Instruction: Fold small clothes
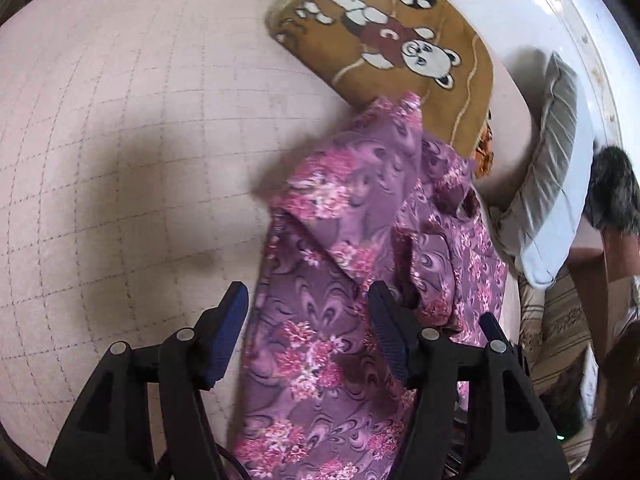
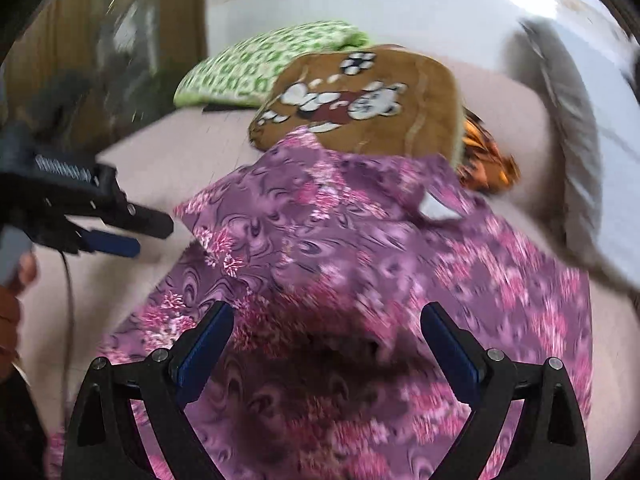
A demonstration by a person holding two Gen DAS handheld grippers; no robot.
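Left wrist view has the purple floral garment [image 1: 352, 264] lying rumpled on the pale quilted bed cover [image 1: 120, 140], its far corner up against the brown bear-print blanket [image 1: 392, 52]. One side is already doubled over, with loose ridges along the right. That is where I'd expect trouble: the cloth looks thin and slippery, and a quick grab could pinch only the top layer, so the fold underneath drags open or bunches. A pull toward the blanket could also snag its edge, or the orange cloth [image 2: 484, 160] tucked beneath it.

The left gripper [image 1: 308, 332] hangs over the garment's left margin, jaws spread wide with nothing between them; one finger sits over bare bed cover, the other over the fabric. From the right wrist view, which is smeared by motion, the right gripper [image 2: 328, 344] is likewise spread and empty, above the middle of the garment with cloth on all sides. The left gripper shows there too, off the garment's left edge. A green patterned cushion [image 2: 272, 60] lies further back.
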